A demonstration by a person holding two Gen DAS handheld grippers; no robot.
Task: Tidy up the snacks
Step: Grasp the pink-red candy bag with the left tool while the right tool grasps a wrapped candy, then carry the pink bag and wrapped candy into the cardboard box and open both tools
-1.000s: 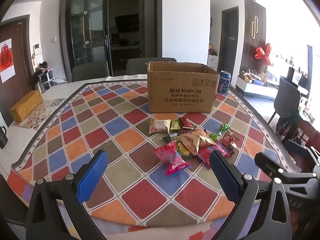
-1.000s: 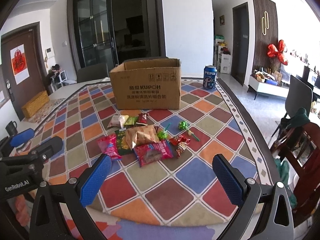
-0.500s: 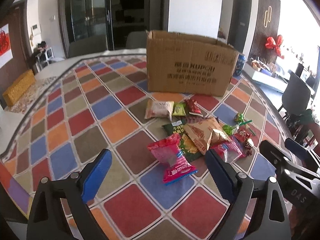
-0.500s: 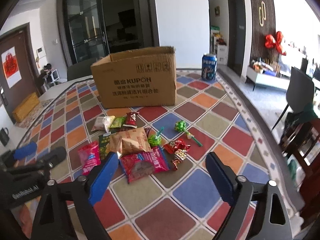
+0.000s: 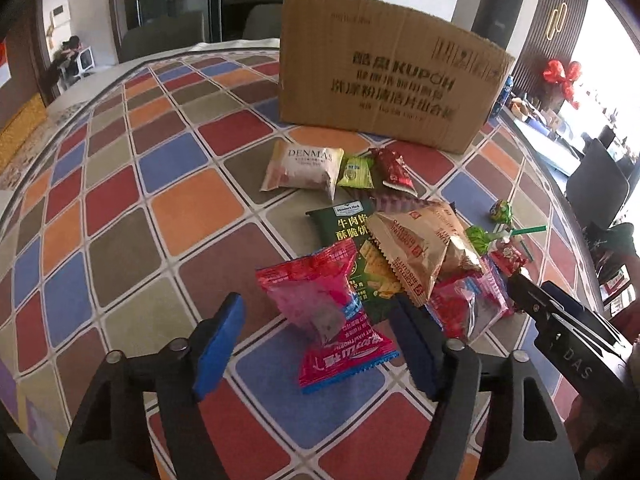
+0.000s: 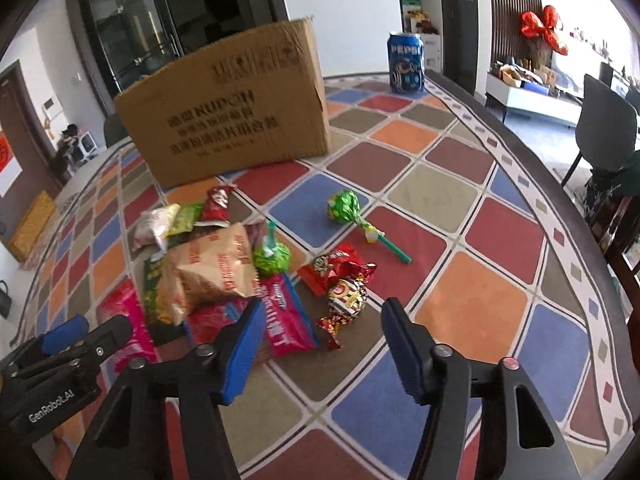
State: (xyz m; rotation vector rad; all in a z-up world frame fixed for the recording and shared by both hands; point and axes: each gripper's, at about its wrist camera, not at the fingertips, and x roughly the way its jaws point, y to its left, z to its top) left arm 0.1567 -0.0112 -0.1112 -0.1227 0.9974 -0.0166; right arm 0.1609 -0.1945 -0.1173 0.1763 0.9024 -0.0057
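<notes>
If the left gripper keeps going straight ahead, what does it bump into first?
Most likely the pink snack packet, which lies right between the open left gripper fingers. Depth is hard to judge through the fisheye.

Cardboard box is sitting at the back of the checkered tablecloth, soda can standing behind and to its right. Snack pile is lying in front of the box: Denmas pack leftmost in the near-box row, small sachet beside it, wrapped bar right of that. Nearer, biscuit bag is lying on top of cracker pack. Hawthorn pack is lying nearest, in front of the cracker pack. Two lollipops are lying right of the pile, foil candies in front of them.
</notes>
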